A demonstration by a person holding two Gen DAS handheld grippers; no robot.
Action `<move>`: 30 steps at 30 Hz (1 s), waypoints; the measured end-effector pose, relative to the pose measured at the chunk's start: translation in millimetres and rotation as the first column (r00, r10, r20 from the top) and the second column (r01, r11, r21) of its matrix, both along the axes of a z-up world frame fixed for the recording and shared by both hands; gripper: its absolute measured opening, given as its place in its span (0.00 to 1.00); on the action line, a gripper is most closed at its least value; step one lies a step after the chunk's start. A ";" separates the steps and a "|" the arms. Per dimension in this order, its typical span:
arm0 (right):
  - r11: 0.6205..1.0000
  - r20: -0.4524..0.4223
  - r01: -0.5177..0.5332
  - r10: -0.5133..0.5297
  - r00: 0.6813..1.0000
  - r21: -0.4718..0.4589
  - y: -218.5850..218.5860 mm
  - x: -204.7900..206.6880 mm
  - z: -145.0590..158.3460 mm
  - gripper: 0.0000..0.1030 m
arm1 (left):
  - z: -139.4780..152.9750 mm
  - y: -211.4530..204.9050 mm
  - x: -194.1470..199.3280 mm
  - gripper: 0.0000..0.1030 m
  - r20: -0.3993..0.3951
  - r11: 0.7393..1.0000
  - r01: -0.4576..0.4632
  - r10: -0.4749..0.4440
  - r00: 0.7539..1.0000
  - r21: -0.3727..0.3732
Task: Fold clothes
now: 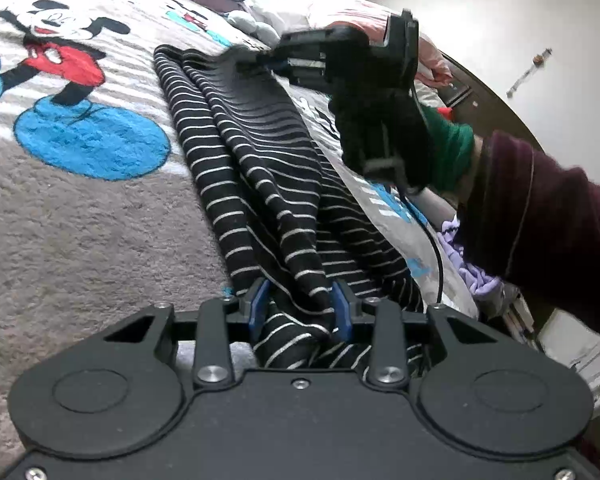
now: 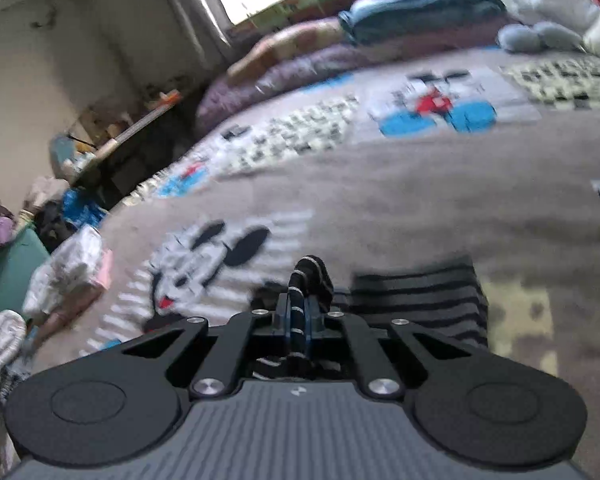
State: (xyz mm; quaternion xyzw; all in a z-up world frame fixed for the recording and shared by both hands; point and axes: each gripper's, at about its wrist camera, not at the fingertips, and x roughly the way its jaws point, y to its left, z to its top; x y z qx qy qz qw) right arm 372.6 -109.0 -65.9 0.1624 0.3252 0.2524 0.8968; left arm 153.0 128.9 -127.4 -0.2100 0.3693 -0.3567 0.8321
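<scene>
Here the striped shirt hangs stretched between the two tools over the blanket on the bed, its long axis running from the left gripper away toward the right gripper, bunched into loose lengthwise folds along the way. The left gripper pinches one end of the cloth between its blue pads, which stand a little apart around a thick wad of it; the right gripper is pressed together on a thin ridge of the other end. Each tool is nearest its own end, so a fold would likely mean bringing the two ends together along that line. The right wrist view is smeared by motion, and the shirt there shows only as a dark striped patch. Which end is collar or hem I cannot tell, and the sleeves are lost in the folds.
</scene>
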 end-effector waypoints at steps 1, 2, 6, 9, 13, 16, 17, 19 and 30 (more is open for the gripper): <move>1.000 0.024 -0.004 0.004 1.000 0.014 -1.3 0.4 5.2 0.08 | 0.3 -0.6 -0.5 0.32 0.004 1.000 0.002 -0.002 1.000 0.006; 1.000 0.045 -0.008 0.007 0.999 0.027 -2.8 1.2 9.5 0.08 | 0.6 -1.2 -0.9 0.32 0.006 1.000 0.004 -0.004 1.000 0.011; 0.996 0.107 -0.021 0.012 0.994 0.082 -9.9 6.4 19.6 0.08 | 0.8 -1.5 -0.6 0.32 0.003 1.000 0.003 -0.003 1.000 0.021; 0.994 0.086 -0.015 0.005 0.996 0.106 -12.7 14.5 9.3 0.08 | -0.2 -0.7 0.2 0.32 -0.005 1.000 -0.002 0.002 1.000 0.019; 0.999 -0.037 0.011 -0.010 0.999 0.043 -8.4 27.5 -21.9 0.11 | -0.8 -0.6 1.2 0.32 -0.017 1.000 0.001 0.000 1.000 0.016; 1.000 -0.093 -0.025 0.023 0.995 -0.015 -0.8 30.7 -35.7 0.15 | 0.4 -1.8 1.4 0.32 -0.011 1.000 0.010 -0.010 1.000 0.014; 0.999 -0.098 -0.031 0.028 0.995 -0.029 0.5 30.0 -36.9 0.19 | 0.9 -2.0 1.4 0.32 -0.009 1.000 0.012 -0.012 1.000 0.013; 0.999 -0.110 -0.037 0.034 0.993 -0.031 0.8 27.9 -36.2 0.32 | 1.4 -2.3 1.6 0.32 -0.007 1.000 0.015 -0.015 1.000 0.014; 0.993 -0.014 -0.058 0.057 0.998 -0.100 -10.6 -37.8 -7.1 0.56 | 7.3 -3.2 0.8 0.23 0.021 0.999 -0.019 0.018 1.000 0.031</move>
